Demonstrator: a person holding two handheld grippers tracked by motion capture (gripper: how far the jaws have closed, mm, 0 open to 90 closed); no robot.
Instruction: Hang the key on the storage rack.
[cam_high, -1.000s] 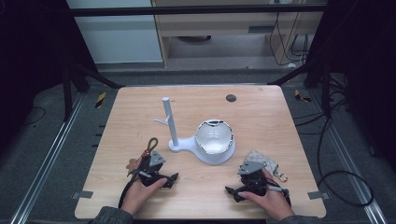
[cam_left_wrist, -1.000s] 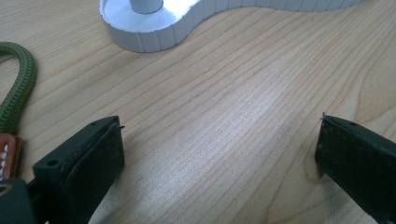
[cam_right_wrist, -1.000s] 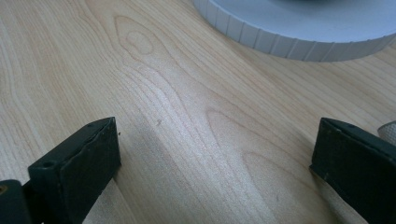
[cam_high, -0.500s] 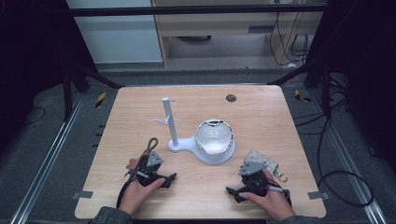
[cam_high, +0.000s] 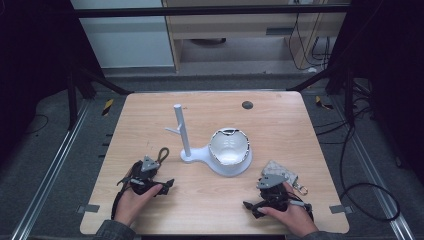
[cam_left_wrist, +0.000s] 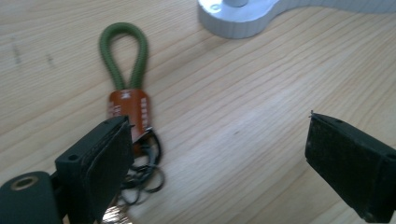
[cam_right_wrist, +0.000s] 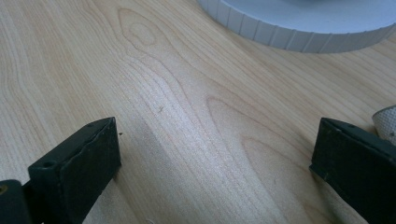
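My left gripper (cam_left_wrist: 215, 154) has just been narrowing its jaws, though they stand spread with bare table (cam_high: 210, 200) between them. The keychain (cam_left_wrist: 130, 102) (green loop, brown tag, dark rings) lies flat just beside the left jaw, near the white stand (cam_high: 186, 145). My right gripper (cam_right_wrist: 215, 172) is spread over bare wood. Risk: closing from here would miss the keychain or nudge it aside, since it sits outside the gap.

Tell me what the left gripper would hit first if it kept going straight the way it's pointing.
Probably the white stand's base, past bare table. The left gripper is open with nothing between its jaws; the green-loop keychain lies off to one side. Depth is hard to judge.
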